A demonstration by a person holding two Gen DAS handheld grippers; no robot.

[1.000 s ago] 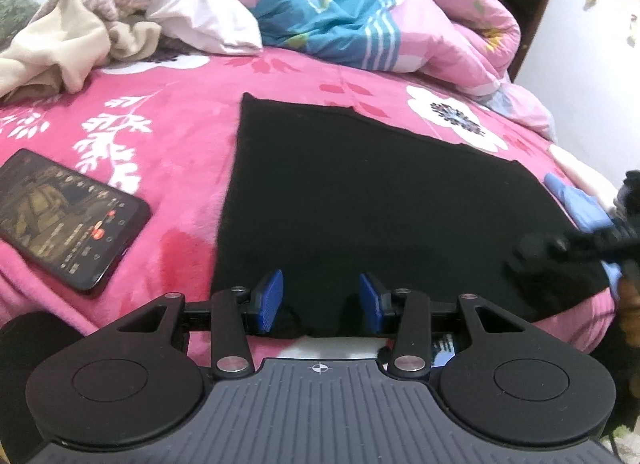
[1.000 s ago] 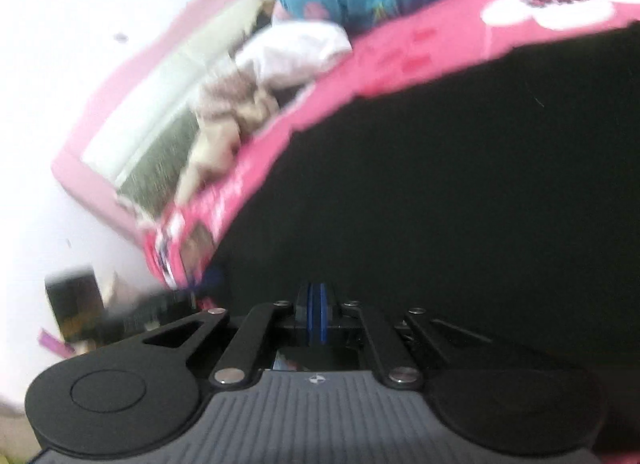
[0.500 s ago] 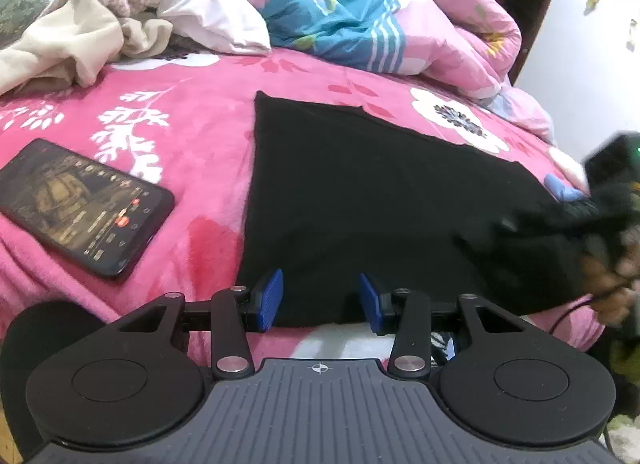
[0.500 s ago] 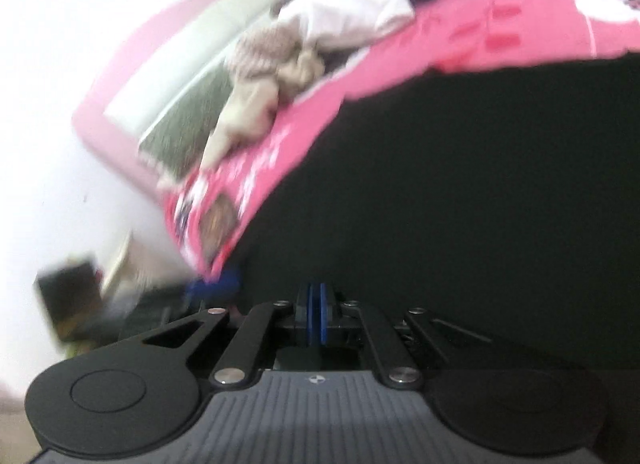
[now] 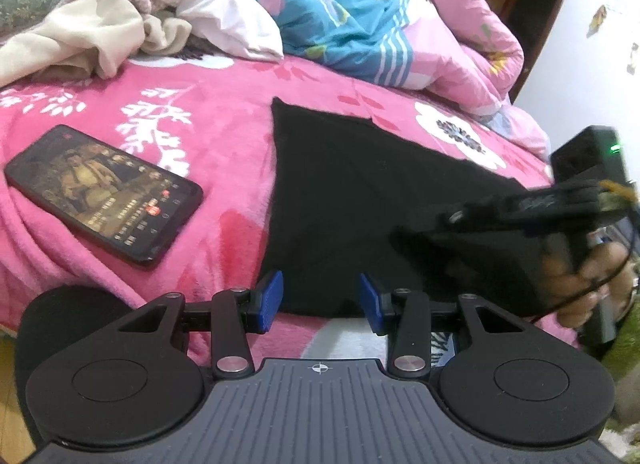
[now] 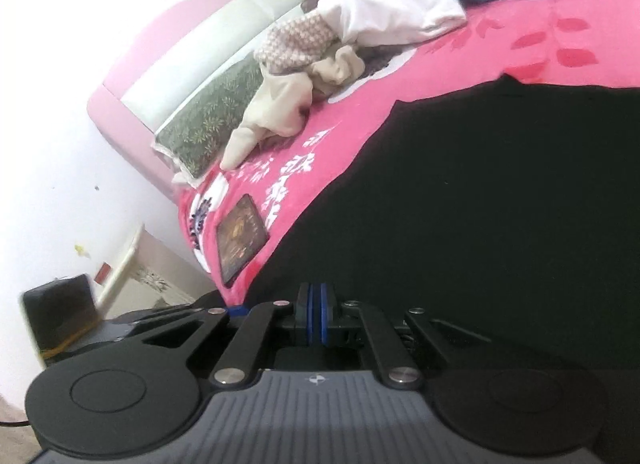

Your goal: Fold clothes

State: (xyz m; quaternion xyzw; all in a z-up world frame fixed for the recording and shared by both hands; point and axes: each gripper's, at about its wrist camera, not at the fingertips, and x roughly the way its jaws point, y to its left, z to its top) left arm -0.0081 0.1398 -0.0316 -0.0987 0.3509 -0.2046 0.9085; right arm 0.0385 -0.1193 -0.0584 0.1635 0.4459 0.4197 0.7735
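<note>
A black garment [image 5: 360, 192] lies spread flat on the pink flowered bedspread [image 5: 224, 104]. My left gripper [image 5: 320, 298] stands open just above the garment's near edge, with nothing between its blue pads [image 5: 270, 296]. In the left wrist view my right gripper [image 5: 454, 218] comes in from the right, held by a hand [image 5: 580, 276], and a raised flap of the black cloth hangs from it. In the right wrist view the right gripper [image 6: 316, 314] is shut, and the black garment [image 6: 500, 204] fills the frame ahead and to the right.
A phone [image 5: 104, 192] with a lit screen lies on the bedspread left of the garment, also seen as the phone [image 6: 240, 240]. A heap of beige and checked clothes [image 5: 92, 36], a white pillow [image 5: 228, 24] and a blue-pink duvet [image 5: 340, 12] lie at the back. The bed's near edge is just under my left gripper.
My right gripper has risen and moved left over the garment, carrying the garment's right edge up with it. The left gripper has stayed open by the near edge.
</note>
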